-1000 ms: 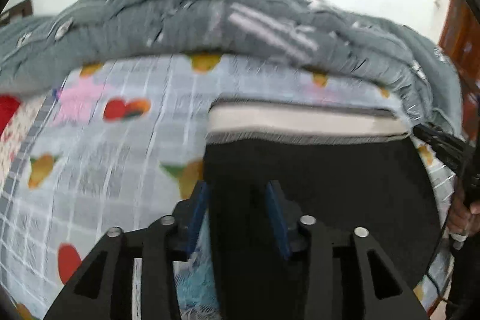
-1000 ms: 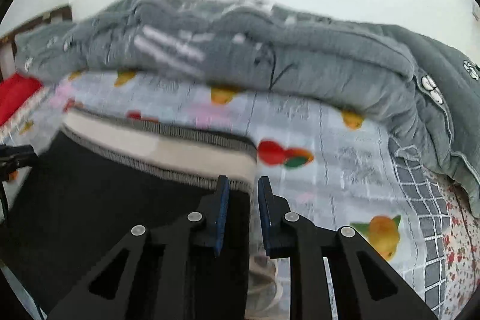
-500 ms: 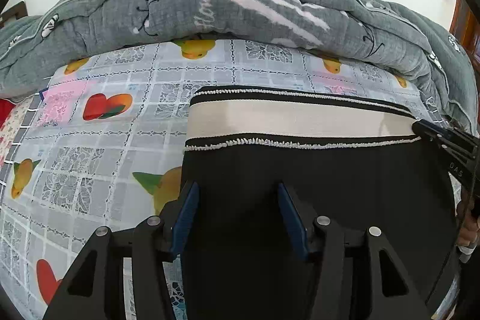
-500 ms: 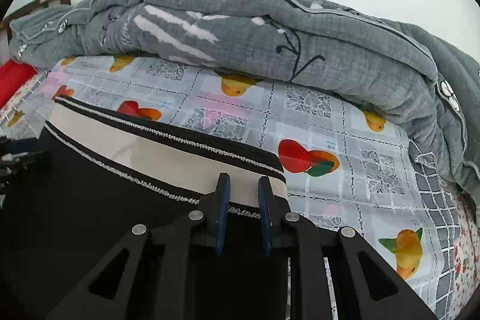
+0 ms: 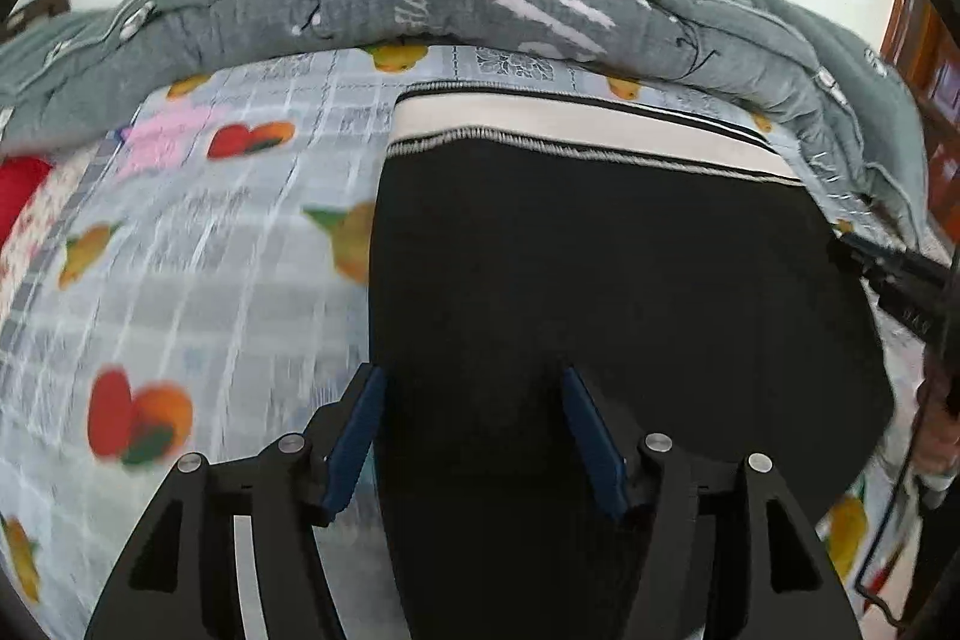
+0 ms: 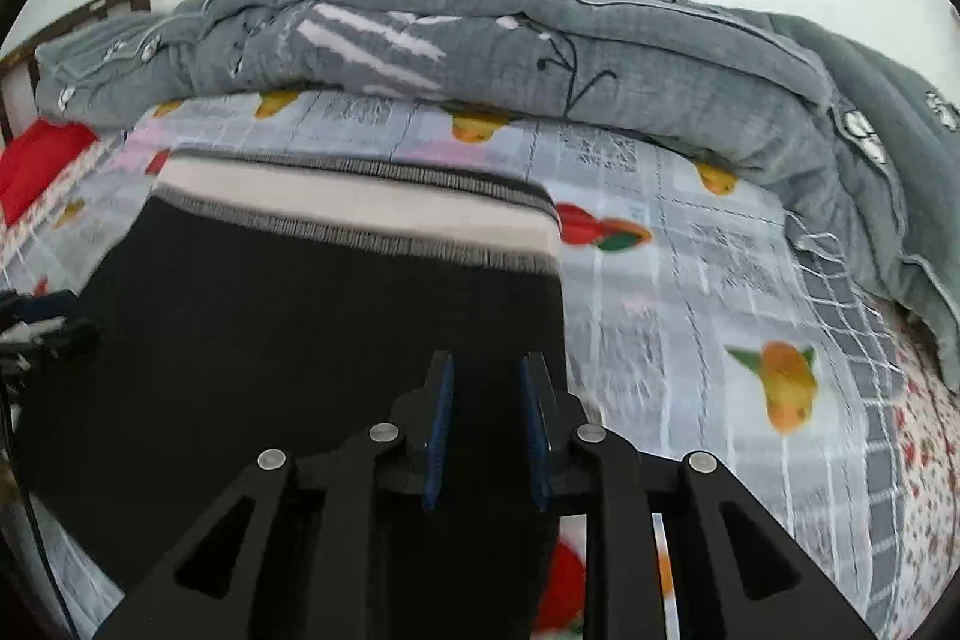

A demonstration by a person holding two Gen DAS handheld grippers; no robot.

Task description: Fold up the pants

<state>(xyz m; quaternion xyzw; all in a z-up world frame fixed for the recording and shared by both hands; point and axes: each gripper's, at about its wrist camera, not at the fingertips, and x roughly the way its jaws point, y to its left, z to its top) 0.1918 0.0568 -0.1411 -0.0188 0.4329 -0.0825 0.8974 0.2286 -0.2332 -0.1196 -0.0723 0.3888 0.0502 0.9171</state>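
Left gripper point(image 5: 471, 400): black frame, blue pads, jaws spread wide, holding nothing, poised over the left part of the garment.

Black knit pants with a cream waistband edged in dark and pale stripes point(image 5: 600, 268): lying flat on the bed, waistband toward the far side, just short of the duvet.

Right gripper point(image 6: 487, 400): black frame, blue pads, jaws parted a little, black cloth visible between them at the garment's right edge; whether the pads touch the cloth cannot be told.

Grey-checked bedsheet printed with fruit point(image 6: 690, 292): beneath the pants.

Rumpled grey quilted duvet point(image 6: 480, 46): heaped along the far side.
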